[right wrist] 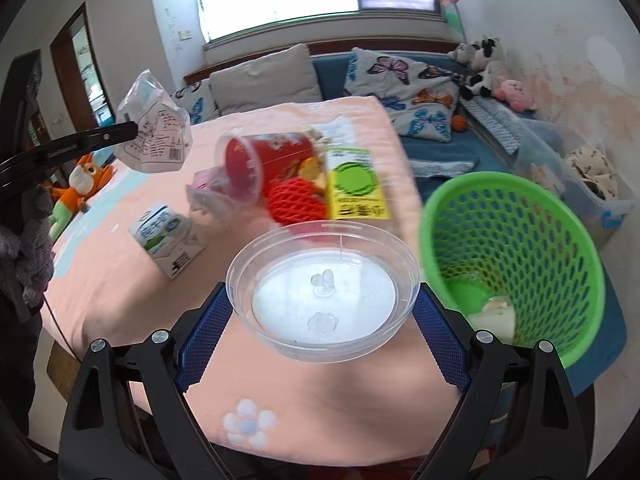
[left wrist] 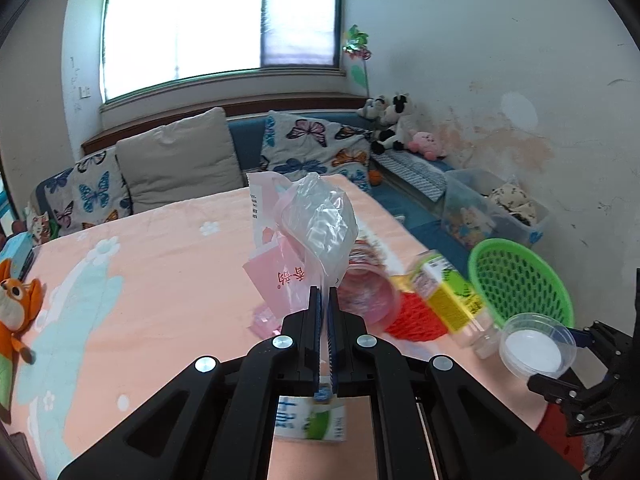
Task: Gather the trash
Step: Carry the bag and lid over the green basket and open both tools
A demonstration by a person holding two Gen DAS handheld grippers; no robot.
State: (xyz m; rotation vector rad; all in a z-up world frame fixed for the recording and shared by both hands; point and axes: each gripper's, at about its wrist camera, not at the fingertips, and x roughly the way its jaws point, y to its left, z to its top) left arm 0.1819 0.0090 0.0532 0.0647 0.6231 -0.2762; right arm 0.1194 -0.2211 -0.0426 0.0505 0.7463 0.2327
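Clear crinkled plastic bag (left wrist: 320, 220) pinched in the left gripper (left wrist: 325, 300), jaws closed tight on its lower edge, bag lifted above the peach bedspread (left wrist: 160, 280); in the right wrist view the same bag (right wrist: 154, 128) hangs at 10 o'clock, off the surface. Right gripper (right wrist: 320, 312) spread wide with blue pads (right wrist: 440, 340) against both sides of a clear plastic bowl (right wrist: 324, 292), bowl held tilted, whitish inside, small clear lumps on its bottom. Green mesh basket (right wrist: 516, 248) at 3 o'clock of the bowl, just beside it, tipped toward the camera, something pale and green inside. Remaining trash on the bedspread at 12 o'clock of the bowl: red cup (right wrist: 260, 168) on its side, red foam net (right wrist: 292, 200), yellow-green labelled bottle (right wrist: 356, 184) touching the net. Milk carton (right wrist: 166, 236) at 9 o'clock, lying apart from the pile. Pink paper packet (left wrist: 276, 280) behind the bag in the left view. Orange plush toy (left wrist: 18, 312) at far 9 o'clock on the bedspread
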